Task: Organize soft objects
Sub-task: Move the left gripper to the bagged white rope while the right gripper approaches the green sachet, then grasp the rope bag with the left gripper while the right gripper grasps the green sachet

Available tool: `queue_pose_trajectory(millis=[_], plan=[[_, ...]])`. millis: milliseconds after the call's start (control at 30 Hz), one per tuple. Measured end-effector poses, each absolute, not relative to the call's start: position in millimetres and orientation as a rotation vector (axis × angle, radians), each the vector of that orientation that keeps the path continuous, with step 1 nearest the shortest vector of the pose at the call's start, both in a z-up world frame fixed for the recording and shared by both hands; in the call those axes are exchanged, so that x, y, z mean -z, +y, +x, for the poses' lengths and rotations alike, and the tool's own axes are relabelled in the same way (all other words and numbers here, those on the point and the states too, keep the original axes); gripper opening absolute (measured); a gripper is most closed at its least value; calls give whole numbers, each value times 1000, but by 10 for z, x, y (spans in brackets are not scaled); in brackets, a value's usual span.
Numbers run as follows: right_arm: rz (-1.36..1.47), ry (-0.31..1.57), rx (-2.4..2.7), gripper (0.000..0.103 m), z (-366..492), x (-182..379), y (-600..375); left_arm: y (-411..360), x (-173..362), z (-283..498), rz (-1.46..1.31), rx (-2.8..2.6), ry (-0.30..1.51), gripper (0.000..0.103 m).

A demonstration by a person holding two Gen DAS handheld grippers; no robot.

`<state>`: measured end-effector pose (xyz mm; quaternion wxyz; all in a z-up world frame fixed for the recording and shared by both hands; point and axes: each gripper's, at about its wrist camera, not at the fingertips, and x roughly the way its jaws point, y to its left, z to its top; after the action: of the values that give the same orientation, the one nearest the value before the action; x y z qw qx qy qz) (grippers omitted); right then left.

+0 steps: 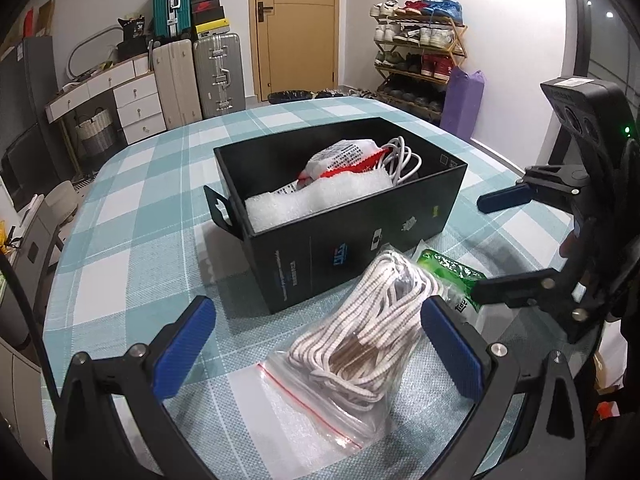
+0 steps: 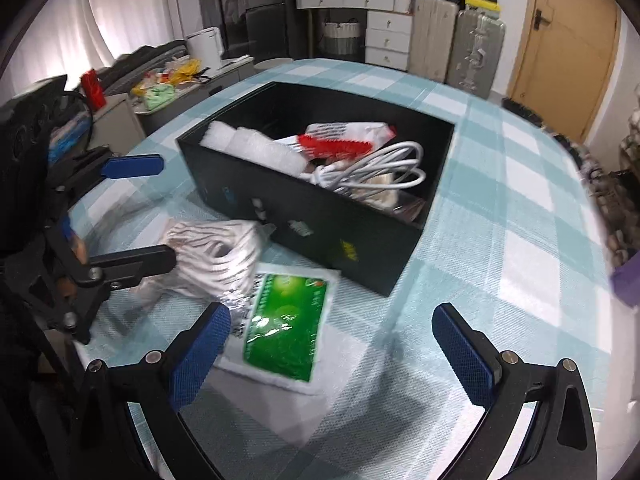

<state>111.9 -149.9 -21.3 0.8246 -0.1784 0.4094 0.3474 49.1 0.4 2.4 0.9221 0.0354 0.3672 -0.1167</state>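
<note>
One bagged rope bundle (image 1: 360, 332) lies just in front of the black box (image 1: 360, 236), long axis slanting toward the box; one green packet (image 2: 286, 328) lies beside it. Left gripper (image 1: 316, 350) straddles the bundle, jaws wide; right gripper (image 2: 332, 354) gapes empty

The counter (image 1: 132, 216) wears a cloth checked in pale teal and white and fills the middle of both views. On it, at the centre of the frame, stands an open black box (image 1: 360, 236) with printed marks on its long side. Just in front of the box, toward the lower middle of the left wrist view, lies a clear zip bag of white cord (image 1: 360, 332). Beside it, at its right, lies a flat green packet (image 2: 286, 328) in white wrapping, with the bag's edge overlapping it.
</note>
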Motion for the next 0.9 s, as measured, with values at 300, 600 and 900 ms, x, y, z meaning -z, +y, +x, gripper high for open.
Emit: queue_pose_trajectory(millis=[300, 600, 900], plan=[[-393, 911, -789, 102, 1080, 333, -1388, 25, 19, 521, 54, 242, 773, 103], [-430, 942, -756, 102, 1079, 495, -1269, 25, 40, 525, 52, 245, 779, 103], [-406, 961, -722, 102, 1192, 515, -1366, 3, 59, 520, 59, 252, 784, 103]])
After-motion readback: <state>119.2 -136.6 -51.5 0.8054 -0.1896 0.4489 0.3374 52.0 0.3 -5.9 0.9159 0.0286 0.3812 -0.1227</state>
